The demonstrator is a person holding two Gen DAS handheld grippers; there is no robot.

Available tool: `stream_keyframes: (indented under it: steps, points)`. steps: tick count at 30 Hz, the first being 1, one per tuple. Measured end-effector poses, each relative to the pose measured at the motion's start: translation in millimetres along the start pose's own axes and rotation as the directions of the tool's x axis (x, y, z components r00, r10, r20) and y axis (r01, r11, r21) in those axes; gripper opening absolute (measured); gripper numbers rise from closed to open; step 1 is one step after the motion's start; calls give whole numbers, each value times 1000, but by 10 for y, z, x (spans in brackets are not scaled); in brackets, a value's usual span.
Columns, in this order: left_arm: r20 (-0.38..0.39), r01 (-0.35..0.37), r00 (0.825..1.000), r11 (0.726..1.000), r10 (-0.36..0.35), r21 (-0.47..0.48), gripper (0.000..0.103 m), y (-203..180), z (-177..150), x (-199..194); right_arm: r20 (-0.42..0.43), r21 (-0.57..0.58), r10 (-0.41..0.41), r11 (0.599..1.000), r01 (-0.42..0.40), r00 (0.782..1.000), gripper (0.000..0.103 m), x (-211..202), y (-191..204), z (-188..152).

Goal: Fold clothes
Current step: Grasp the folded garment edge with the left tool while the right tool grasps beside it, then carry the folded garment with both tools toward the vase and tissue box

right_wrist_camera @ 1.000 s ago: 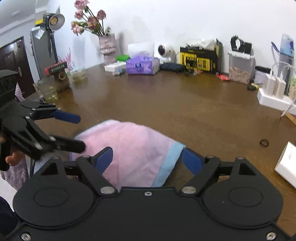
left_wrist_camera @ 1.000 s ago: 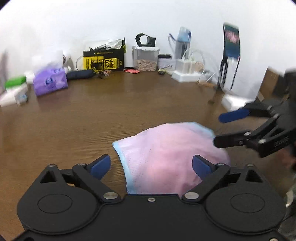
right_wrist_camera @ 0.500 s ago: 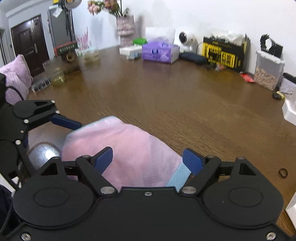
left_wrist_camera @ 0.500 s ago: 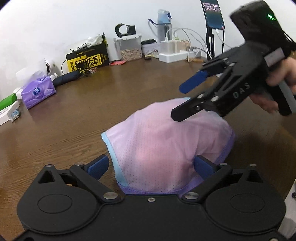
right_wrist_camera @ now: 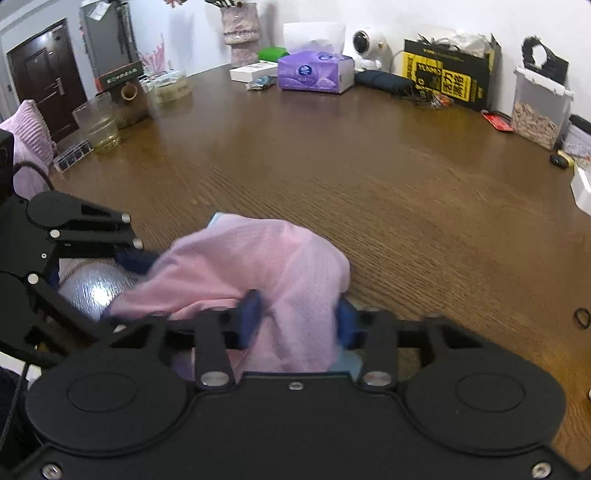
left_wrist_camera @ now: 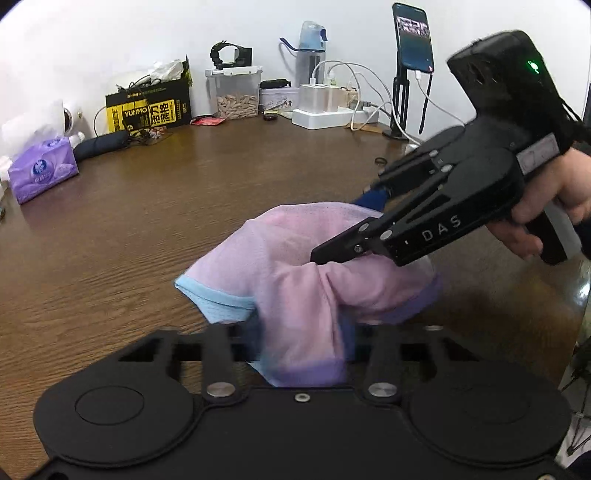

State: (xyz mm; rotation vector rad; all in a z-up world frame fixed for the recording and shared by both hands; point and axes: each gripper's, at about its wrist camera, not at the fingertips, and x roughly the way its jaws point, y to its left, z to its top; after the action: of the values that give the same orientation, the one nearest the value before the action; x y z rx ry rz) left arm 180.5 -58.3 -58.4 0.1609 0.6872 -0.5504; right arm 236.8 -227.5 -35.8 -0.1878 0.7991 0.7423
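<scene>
Home room: wooden table (right_wrist_camera: pixel 388 177), tissue box (right_wrist_camera: pixel 314 72), vase (right_wrist_camera: pixel 240 31), door (right_wrist_camera: pixel 44 81).

Wooden table (right_wrist_camera: pixel 388 192): broad bare stretch ahead of the bunched pink garment (right_wrist_camera: pixel 251 266), open for passage clear to the back clutter.

Back edge along the wall, crowded: purple tissue box (right_wrist_camera: pixel 314 72), small white camera (right_wrist_camera: pixel 367 44), black-and-yellow box (right_wrist_camera: pixel 447 74), clear lidded container (left_wrist_camera: pixel 236 92), water bottle (left_wrist_camera: pixel 310 51), white power strip with chargers and cables (left_wrist_camera: pixel 327 110), phone on a stand (left_wrist_camera: pixel 412 55).

Far left edge: glass jars (right_wrist_camera: pixel 99 125), vase (right_wrist_camera: pixel 242 33).

Right side: small black hair tie (right_wrist_camera: pixel 583 318) lying alone on the wood.

Near edge tight: left gripper (left_wrist_camera: pixel 299 343) and right gripper (right_wrist_camera: pixel 295 321) close together, both with cloth between the jaws, which have just been closing.
</scene>
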Motion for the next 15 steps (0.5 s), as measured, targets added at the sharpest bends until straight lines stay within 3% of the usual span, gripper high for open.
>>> stream_keyframes:
  steps: [3,8,15]
  points:
    - [0,-1,1000,1000,1,-9,19,15,26,-4,13,11,-17,1000,17,1000,24,-34,50,-5]
    - [34,-32,999,999,32,9,17,73,181,-123,72,26,-54,998,52,996,22,-203,125,97]
    - [140,-70,988,996,63,47,17,423,651,-524,180,-27,-89,995,95,980,22,-498,290,702]
